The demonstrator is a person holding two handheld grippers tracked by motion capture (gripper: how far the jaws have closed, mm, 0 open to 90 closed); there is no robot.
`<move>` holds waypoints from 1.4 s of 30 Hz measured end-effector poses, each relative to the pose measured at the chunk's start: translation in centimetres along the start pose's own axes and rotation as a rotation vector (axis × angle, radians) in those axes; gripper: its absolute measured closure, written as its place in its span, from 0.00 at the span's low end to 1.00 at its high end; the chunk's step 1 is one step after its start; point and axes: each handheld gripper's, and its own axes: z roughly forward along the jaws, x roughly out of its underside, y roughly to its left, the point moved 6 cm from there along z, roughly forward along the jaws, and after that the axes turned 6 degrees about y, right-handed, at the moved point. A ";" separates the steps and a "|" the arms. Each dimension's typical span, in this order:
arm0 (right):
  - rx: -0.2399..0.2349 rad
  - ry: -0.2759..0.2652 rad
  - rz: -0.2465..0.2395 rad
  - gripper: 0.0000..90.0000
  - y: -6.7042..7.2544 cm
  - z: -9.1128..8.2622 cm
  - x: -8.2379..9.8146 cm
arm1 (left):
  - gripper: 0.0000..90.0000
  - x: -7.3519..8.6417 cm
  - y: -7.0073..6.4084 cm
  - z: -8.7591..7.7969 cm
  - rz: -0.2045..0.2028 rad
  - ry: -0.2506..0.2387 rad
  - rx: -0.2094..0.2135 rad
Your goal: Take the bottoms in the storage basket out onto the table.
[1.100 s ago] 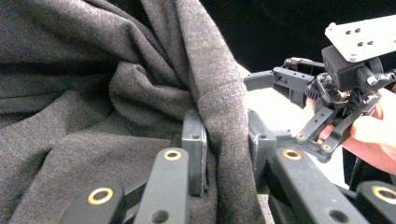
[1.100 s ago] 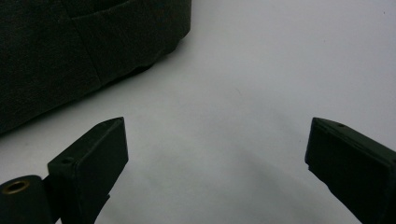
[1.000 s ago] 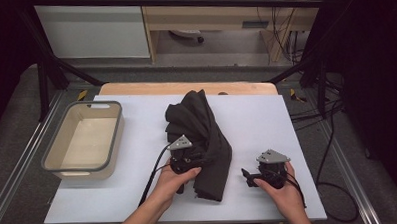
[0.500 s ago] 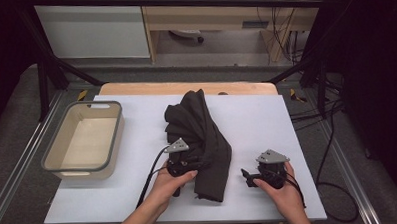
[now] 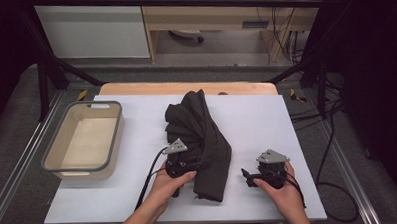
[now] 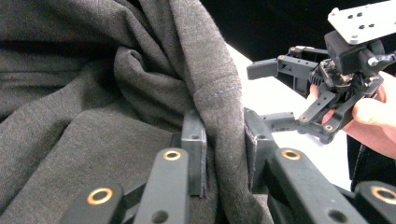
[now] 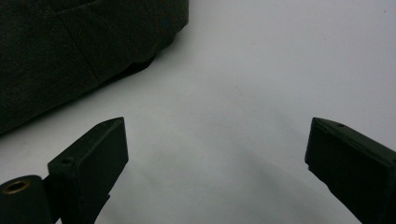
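Two hand-held grippers: left (image 6: 223,154) clamps the dark garment (image 5: 202,137), right (image 7: 215,158) gapes beside it, tub (image 5: 53,162) far left.

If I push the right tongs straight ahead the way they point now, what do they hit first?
Probably the dark cloth: the right tongs stand open over bare white table, with the cloth's edge just ahead; depth is unclear.
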 end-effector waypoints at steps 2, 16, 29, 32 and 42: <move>-0.002 0.001 -0.001 0.07 0.0 0.0 0.0 | 0.80 -0.1 0.0 0.0 0.002 -0.004 -0.004; 0.001 -0.009 0.004 0.07 0.0 -0.2 0.0 | 0.53 -0.9 -0.1 -0.3 0.000 -0.040 -0.021; -0.002 -0.009 -0.001 0.07 0.1 -0.2 -0.1 | 0.33 -2.0 -0.2 -1.0 0.000 -0.074 -0.026; -0.003 -0.005 -0.002 0.07 0.1 -0.2 0.0 | 0.27 -2.2 -0.2 -1.0 -0.002 -0.074 -0.031; -0.005 -0.010 -0.002 0.07 0.1 -0.2 -0.1 | 0.12 -3.0 -0.6 -1.5 0.004 -0.097 -0.037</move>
